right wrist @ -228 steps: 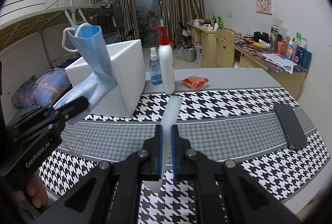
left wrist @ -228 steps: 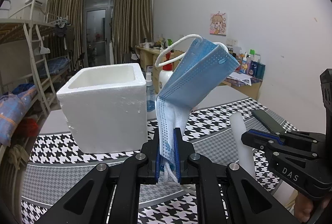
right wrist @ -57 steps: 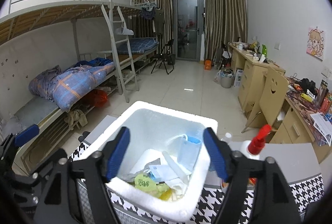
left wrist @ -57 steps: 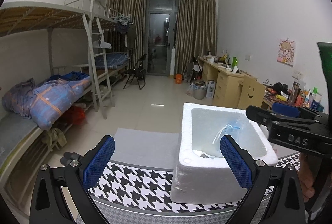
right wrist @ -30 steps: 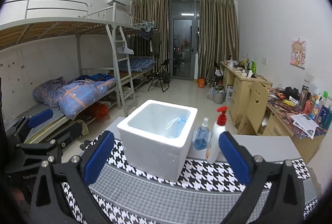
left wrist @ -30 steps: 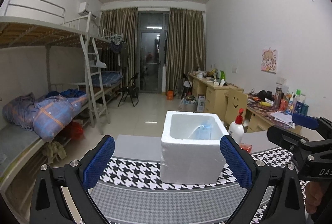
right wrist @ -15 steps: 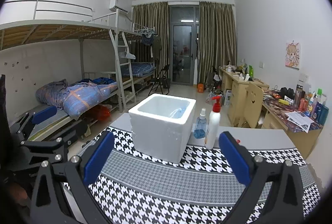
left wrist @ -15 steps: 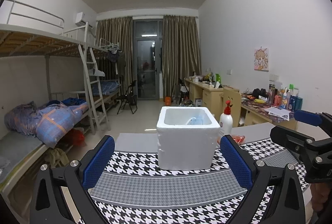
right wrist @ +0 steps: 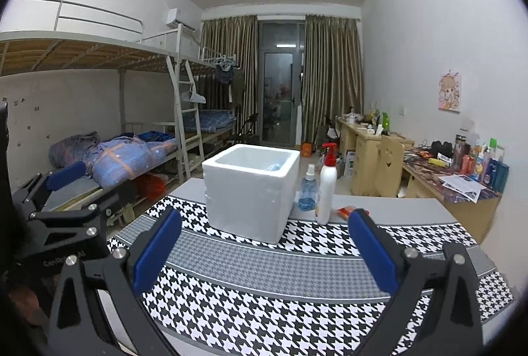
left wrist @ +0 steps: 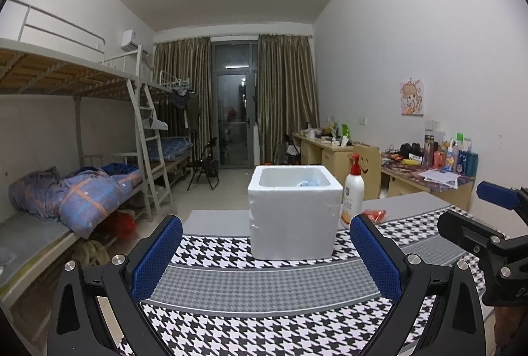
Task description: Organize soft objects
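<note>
Both tongs, left [left wrist: 265, 252] and right [right wrist: 264, 248], hover level above the counter [right wrist: 264, 260], spread wide and empty, foam box [left wrist: 294, 212] straight ahead.

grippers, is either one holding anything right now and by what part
Nothing is held. The left gripper and the right gripper both stand wide open with bare blue fingers, short of the white foam box.

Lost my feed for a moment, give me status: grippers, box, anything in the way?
Left gripper open, empty. Right gripper open, empty. Foam box upright on the mat, blue mask showing inside. Pump bottle beside the box; mat in front bare.
</note>
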The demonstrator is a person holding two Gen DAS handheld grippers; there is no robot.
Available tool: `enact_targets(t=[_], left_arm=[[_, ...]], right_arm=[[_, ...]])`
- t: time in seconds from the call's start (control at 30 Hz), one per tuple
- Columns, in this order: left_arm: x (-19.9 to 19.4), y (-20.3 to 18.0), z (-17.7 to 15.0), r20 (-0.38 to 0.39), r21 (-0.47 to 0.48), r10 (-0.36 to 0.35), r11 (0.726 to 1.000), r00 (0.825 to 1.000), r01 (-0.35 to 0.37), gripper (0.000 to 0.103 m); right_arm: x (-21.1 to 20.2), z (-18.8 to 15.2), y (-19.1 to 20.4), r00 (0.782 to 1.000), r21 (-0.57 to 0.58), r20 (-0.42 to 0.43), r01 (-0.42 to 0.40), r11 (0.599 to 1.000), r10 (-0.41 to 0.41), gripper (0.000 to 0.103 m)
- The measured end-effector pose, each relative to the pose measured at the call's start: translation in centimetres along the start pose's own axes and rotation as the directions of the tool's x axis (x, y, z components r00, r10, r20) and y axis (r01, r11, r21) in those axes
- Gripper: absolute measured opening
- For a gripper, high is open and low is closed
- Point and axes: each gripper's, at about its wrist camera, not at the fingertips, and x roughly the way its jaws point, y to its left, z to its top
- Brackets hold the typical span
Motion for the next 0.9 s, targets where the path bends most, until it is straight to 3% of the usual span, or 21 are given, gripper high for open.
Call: enact_targets(t=[0.37, 0.9], left_arm=[[-0.3, 0.1, -1.9, -0.001, -0.014, 0.005, 1.000, 1.000, -0.005, 0.102], [-0.5, -0.5, -3.3, -0.022, 0.002, -0.005, 1.000, 1.000, 0.005, 0.102]], right_arm=[[-0.2, -2.6, -1.0, 0.999, 0.016, 0.041, 0.008, 1.000, -0.008, 0.102], [-0.3, -3.6, -1.3, 0.999, 0.044, -0.007, 0.036, 0.998, -0.035, 0.102]])
